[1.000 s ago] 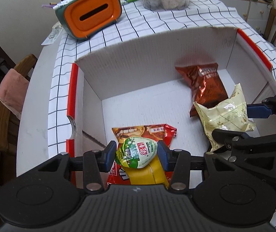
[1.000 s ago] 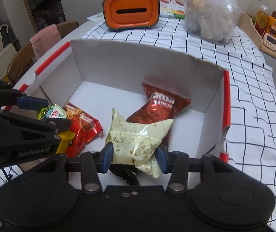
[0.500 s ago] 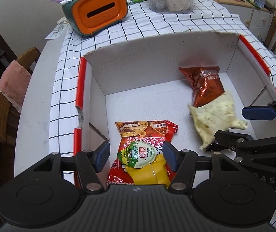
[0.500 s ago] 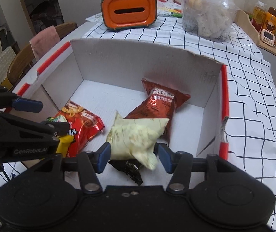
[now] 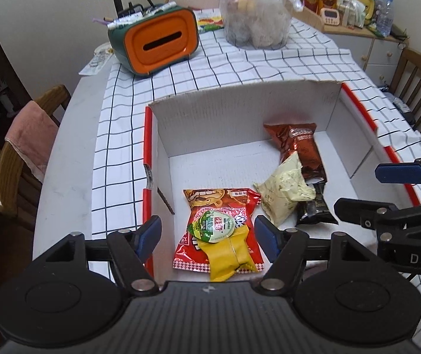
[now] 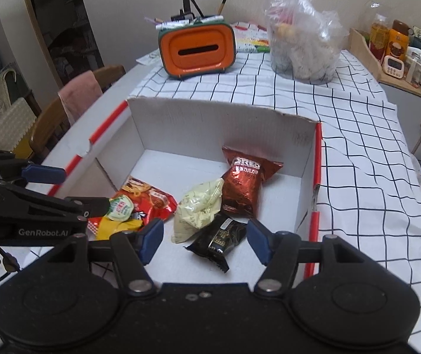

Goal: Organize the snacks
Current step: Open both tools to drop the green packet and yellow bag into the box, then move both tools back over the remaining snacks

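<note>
Both grippers' jaws have just been opening and hold nothing, the left gripper (image 5: 207, 233) over the green cup (image 5: 213, 225), the pale packet (image 6: 199, 210) at twelve o'clock from the right gripper (image 6: 204, 237).

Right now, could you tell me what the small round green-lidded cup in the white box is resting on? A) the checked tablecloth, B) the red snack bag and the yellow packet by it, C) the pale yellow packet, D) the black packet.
B: the green-lidded cup lies on the red snack bag and the yellow packet, on the left side of the white box, apart from the other snacks.
</note>
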Demonstrator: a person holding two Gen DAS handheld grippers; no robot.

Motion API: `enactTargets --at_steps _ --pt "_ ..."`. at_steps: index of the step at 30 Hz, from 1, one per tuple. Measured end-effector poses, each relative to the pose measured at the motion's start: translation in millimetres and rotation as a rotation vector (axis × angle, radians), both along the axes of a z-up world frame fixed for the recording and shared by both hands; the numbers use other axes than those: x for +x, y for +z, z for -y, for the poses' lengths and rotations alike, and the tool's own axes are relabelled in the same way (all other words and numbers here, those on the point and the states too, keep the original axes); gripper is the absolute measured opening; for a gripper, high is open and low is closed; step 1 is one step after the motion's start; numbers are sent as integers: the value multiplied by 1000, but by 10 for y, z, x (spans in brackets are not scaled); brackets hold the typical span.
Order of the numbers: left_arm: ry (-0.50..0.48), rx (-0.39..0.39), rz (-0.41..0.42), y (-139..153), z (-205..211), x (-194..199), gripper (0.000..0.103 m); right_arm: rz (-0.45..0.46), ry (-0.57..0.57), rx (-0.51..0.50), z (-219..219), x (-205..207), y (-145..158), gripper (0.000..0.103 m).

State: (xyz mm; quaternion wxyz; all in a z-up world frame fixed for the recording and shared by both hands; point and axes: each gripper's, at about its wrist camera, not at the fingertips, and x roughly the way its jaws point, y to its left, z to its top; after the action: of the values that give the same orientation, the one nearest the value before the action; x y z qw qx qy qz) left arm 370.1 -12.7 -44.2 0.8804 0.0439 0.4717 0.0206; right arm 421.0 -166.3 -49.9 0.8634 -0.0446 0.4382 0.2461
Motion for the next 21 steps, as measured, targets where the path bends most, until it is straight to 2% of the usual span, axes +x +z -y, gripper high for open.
enactTargets --at_steps 2,7,10,16,19,21 --pt "-7 -5 8 56 -4 -71 69 8 -4 13 18 -64 57 74" --pt "-28 -13 37 192 -8 -271 70 20 -13 44 55 -248 183 78" --pt "-37 -17 54 260 -21 -400 76 33 -13 61 73 -377 263 81" --pt "-54 -23 74 346 -57 -649 77 49 -25 85 105 -630 374 84" --pt "-67 -26 87 378 -74 -794 82 53 -22 100 110 -767 409 85" --pt "-75 -26 94 396 -84 -886 84 57 -19 101 108 -851 427 89"
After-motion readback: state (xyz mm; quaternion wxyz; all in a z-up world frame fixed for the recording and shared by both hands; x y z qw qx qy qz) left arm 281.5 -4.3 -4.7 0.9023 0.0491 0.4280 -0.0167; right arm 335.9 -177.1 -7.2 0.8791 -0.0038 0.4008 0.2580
